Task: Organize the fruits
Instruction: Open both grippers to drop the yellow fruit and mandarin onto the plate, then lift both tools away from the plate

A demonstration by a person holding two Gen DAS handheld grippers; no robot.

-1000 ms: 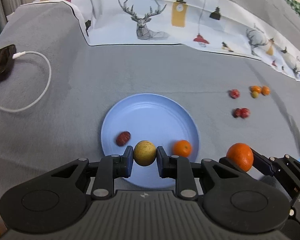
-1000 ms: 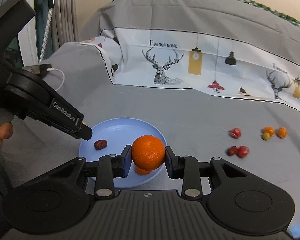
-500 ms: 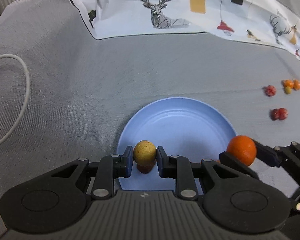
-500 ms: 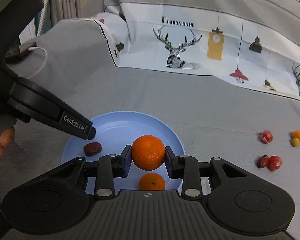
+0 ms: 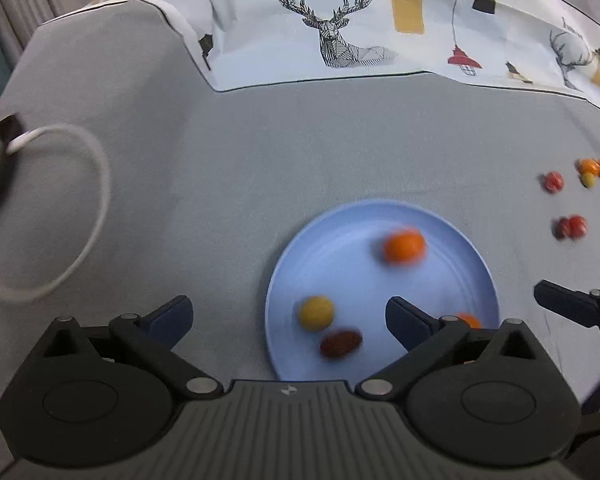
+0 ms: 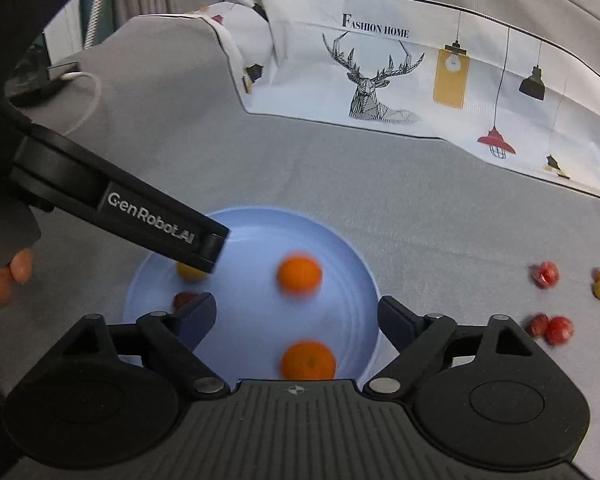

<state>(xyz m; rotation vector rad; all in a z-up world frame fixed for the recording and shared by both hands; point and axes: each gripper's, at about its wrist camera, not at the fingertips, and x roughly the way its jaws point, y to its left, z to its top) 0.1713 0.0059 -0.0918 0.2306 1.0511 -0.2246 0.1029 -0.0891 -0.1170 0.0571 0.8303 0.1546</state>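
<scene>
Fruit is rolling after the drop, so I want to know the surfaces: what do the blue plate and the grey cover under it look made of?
The blue plate looks like smooth plastic or melamine: even colour, faint concentric rings, soft sheen. I cannot rule out glazed ceramic. The grey cover looks like matte woven fabric: fine texture, soft folds at the edges, no shine.

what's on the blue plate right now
On the blue plate: two oranges, a yellow fruit and a dark red fruit. The gripper body hides the plate's near edge.
</scene>
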